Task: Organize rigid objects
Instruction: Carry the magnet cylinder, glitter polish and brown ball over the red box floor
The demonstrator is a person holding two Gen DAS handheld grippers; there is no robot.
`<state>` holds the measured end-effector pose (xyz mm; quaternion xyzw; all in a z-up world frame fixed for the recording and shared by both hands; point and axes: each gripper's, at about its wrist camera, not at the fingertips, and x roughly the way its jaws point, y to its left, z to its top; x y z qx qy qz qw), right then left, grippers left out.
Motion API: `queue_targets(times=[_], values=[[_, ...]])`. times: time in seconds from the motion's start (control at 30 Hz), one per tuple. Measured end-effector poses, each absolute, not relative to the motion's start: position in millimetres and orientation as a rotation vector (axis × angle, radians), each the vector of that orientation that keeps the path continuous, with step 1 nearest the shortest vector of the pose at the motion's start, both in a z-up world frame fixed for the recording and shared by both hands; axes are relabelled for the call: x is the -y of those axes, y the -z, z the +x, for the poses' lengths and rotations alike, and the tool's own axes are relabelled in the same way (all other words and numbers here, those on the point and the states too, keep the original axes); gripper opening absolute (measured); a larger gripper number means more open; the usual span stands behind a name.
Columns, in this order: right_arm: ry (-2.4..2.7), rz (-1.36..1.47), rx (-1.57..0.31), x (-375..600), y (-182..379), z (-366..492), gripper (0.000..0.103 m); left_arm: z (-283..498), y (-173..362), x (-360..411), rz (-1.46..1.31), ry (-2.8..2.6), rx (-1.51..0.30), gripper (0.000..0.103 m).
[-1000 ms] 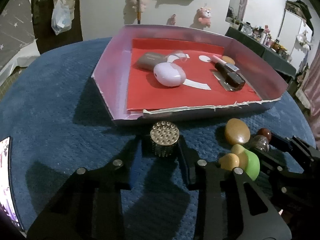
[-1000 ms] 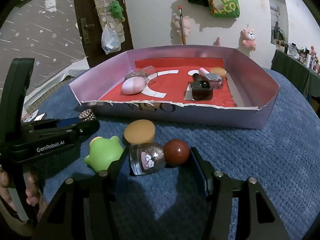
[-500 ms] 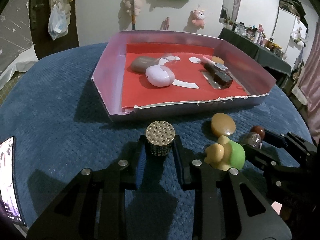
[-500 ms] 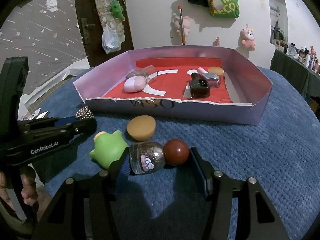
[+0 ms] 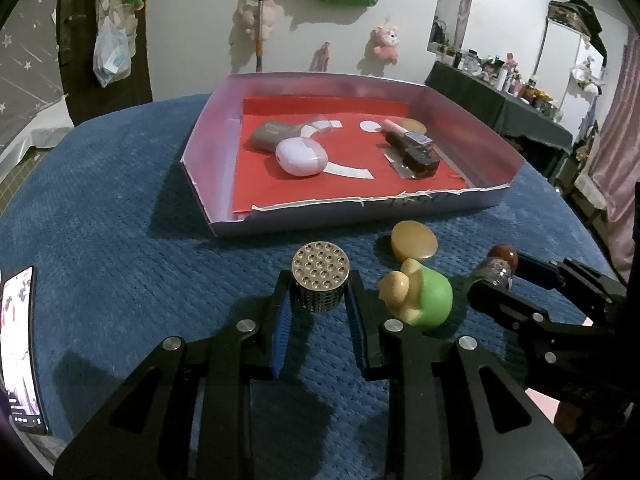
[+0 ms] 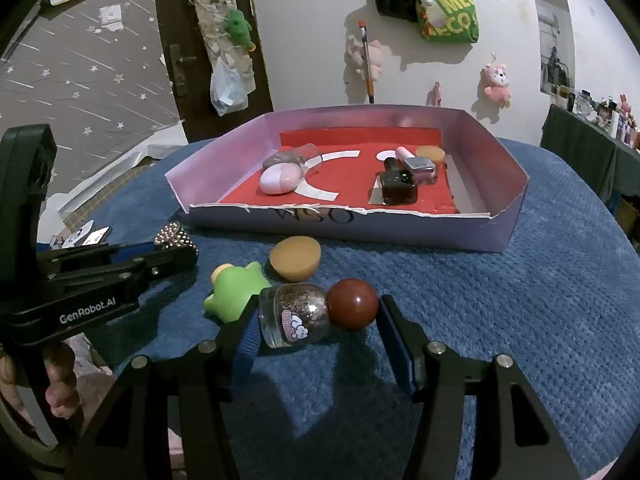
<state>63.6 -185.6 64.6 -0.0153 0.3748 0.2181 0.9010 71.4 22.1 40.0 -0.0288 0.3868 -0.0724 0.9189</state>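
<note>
My left gripper [image 5: 320, 300] is shut on a studded metal cylinder [image 5: 320, 280] and holds it above the blue cloth. It also shows in the right wrist view [image 6: 176, 236]. My right gripper [image 6: 316, 320] is shut on a glitter nail polish bottle [image 6: 296, 316] with a round brown cap [image 6: 352, 308], lying sideways between the fingers. A green frog toy [image 5: 424, 296] and a tan disc [image 5: 414, 240] lie between the two grippers. The pink-walled tray [image 5: 208, 152] with a red floor stands behind them.
The tray holds a lilac egg-shaped case [image 5: 302, 156], a grey-brown case [image 5: 272, 136], dark and pink nail polish bottles [image 5: 416, 152] and a tan disc [image 5: 414, 125]. A phone [image 5: 18, 352] lies at the left edge. A dark cluttered shelf [image 5: 520, 96] stands at right.
My left gripper closed on the studded cylinder and lifted it. My right gripper holds the nail polish bottle and has risen slightly with it.
</note>
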Motion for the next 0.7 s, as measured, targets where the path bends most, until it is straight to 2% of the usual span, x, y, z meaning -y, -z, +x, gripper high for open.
queue_targets(times=[0.7], values=[[-0.483, -0.023, -0.726, 187, -90, 58, 0.06, 66, -61, -22, -0.053, 0.166, -0.739, 0.024]])
